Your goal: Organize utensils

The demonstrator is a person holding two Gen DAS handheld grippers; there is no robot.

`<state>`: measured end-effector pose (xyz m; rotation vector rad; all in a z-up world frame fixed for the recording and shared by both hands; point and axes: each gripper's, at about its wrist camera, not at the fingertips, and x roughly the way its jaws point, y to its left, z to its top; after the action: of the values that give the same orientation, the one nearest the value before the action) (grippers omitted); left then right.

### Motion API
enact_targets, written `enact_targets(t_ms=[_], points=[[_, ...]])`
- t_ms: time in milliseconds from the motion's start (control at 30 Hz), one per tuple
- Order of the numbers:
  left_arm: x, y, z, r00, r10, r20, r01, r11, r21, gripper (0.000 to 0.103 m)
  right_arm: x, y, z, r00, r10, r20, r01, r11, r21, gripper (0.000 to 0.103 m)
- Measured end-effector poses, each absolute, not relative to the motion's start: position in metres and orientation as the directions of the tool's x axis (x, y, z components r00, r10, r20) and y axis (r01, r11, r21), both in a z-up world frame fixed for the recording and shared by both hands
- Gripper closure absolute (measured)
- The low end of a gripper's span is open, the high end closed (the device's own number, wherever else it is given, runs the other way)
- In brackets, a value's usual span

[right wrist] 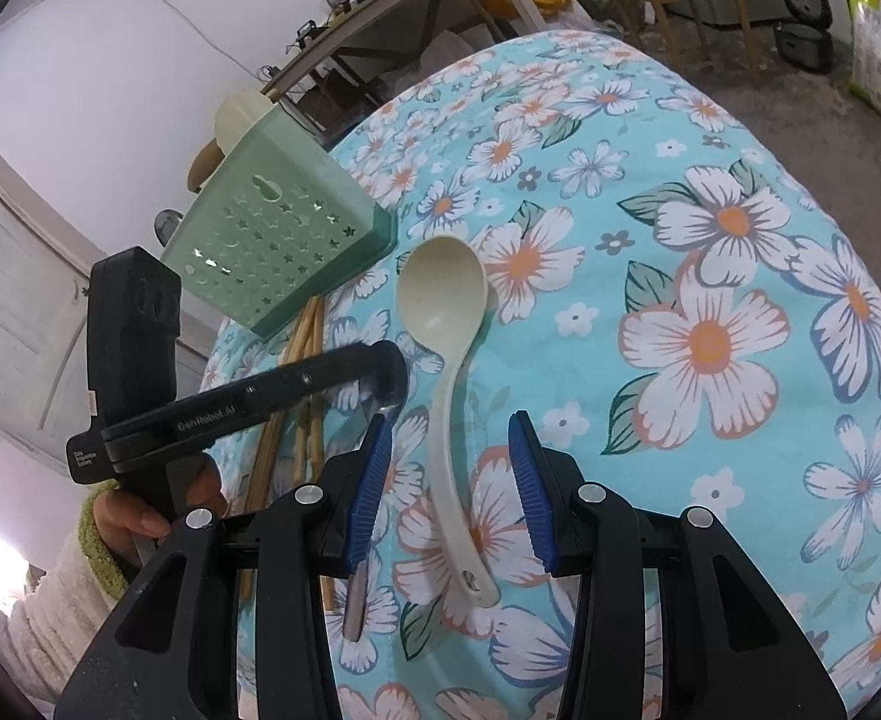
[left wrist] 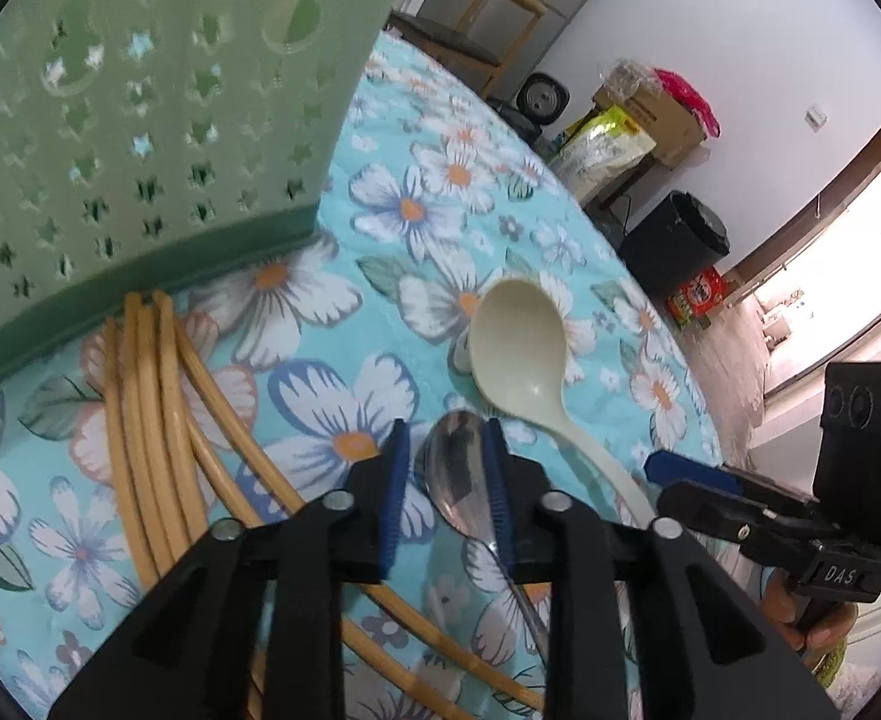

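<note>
the left tongs (left wrist: 445, 480) are seen with jaws parted over the bowl of a metal spoon (left wrist: 455, 483) lying on the desk (left wrist: 560, 228); the blue pads (left wrist: 395, 480) stand apart, and whether the right-hand pad touches the spoon cannot be told. the right tongs (right wrist: 451, 480) are held released, low over the handle of a cream plastic ladle (right wrist: 443, 294), which is straddled but not touched. the ladle is laid just right of the metal spoon, bowl toward the far side. a bundle of bamboo chopsticks (left wrist: 146, 396) is spread at the left, its far ends against a green perforated utensil holder (left wrist: 140, 120) standing at the far left. the desk is covered with a blue floral cloth.
</note>
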<state>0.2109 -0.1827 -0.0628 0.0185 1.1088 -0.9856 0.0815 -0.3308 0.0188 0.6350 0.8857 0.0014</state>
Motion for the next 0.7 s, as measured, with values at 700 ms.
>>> enact_targets(t_ms=[700], points=[[0.225, -0.153, -0.056, 0.151, -0.683, -0.714, 0.602, 0.637, -0.482, 0.066, 0.149, -0.296, 0.001, 0.558, 0.284, -0.78, 0.108, 0.907, 0.407, 0.052]])
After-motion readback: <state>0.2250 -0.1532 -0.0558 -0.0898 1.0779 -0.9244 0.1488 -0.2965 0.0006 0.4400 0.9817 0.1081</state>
